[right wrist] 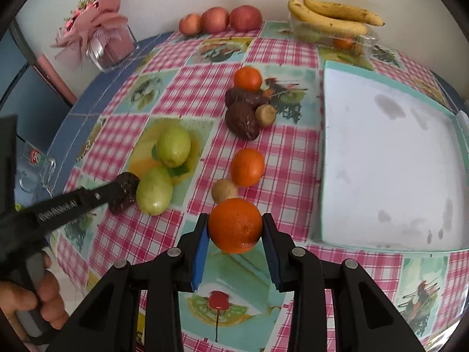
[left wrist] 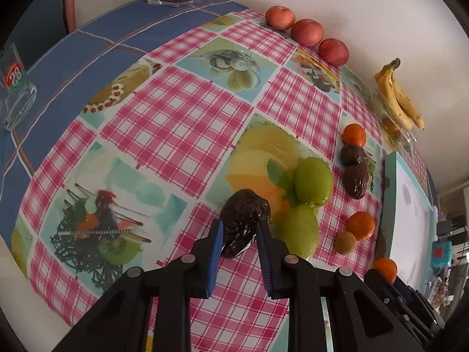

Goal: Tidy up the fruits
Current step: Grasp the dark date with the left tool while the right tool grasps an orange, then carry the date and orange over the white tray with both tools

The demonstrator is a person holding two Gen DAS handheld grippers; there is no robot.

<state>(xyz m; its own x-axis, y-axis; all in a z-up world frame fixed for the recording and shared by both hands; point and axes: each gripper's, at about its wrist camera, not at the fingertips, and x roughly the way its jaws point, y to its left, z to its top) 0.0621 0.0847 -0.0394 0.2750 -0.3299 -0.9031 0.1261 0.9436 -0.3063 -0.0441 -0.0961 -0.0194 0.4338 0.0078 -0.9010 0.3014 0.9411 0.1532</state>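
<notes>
Both grippers loaded: avocado in left, orange in right.

Left gripper [left wrist: 240, 228] is clamped narrow on a dark wrinkled avocado [left wrist: 244, 220], low over the checked tablecloth [left wrist: 176, 117], just beside two green fruits [left wrist: 313, 180]. Right gripper [right wrist: 236, 228] pinches an orange [right wrist: 235, 225], lifted off the cloth near the white tray [right wrist: 390, 158]. Two more avocados [right wrist: 241, 118], two oranges [right wrist: 247, 166] and two small brown fruits lie between. Apples [right wrist: 244, 17] and bananas [right wrist: 331, 14] sit by the wall.

tablecloth [left wrist: 181, 108]: glossy plastic | avocado [left wrist: 244, 220]: wrinkled, shiny | orange [right wrist: 235, 225]: dimpled
</notes>
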